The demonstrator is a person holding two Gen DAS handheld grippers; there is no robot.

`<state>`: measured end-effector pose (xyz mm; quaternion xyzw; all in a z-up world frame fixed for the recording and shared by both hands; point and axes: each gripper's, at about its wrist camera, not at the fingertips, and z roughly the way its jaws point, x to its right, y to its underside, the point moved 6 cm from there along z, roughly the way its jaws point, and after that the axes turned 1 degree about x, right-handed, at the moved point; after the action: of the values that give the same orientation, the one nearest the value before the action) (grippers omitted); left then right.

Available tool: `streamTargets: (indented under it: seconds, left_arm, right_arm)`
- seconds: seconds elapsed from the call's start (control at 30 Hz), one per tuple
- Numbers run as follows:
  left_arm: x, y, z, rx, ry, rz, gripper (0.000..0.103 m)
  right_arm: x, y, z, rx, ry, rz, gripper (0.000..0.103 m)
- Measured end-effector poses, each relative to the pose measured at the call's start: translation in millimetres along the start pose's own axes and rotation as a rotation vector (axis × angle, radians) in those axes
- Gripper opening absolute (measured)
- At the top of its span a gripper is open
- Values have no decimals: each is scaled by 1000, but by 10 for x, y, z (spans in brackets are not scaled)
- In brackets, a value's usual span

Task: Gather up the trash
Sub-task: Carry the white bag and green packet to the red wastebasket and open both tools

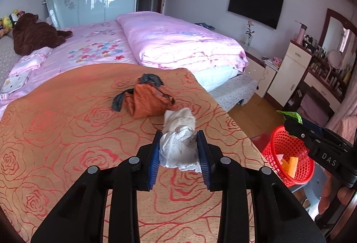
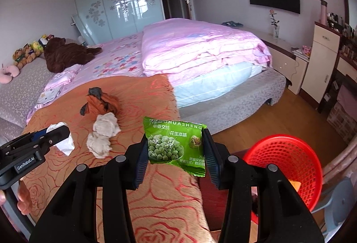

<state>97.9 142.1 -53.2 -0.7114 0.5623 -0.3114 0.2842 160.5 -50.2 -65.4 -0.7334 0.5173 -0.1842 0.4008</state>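
The left gripper has its jaws clamped on a crumpled white plastic wrapper, held just above the orange rose-patterned bedspread. Just beyond it lie a wadded white tissue and an orange-and-grey crumpled bag. The right gripper pinches a green pea-snack packet between its jaws near the bed's edge, with the red mesh trash basket just to its right on a stool, some orange scraps already inside.
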Motion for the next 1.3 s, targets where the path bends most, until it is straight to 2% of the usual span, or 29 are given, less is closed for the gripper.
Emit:
streamTargets:
  seconds: [0.47,0.67,0.77,1.3]
  left_arm:
    - [283,-10,49,-5,29,53,30]
    - [478,-8,89,-12,67,79,30]
    - [591,-12,110,-18,109,85,30]
    - [1467,-24,251,-46,227,204,30]
  right_arm:
    - [377,53,-194,19,66,50,44]
    - [600,104,-263,17,99,78,44]
    - [741,138,-317,19,120,94,44]
    - [1338,338,-429,13,218,193,44]
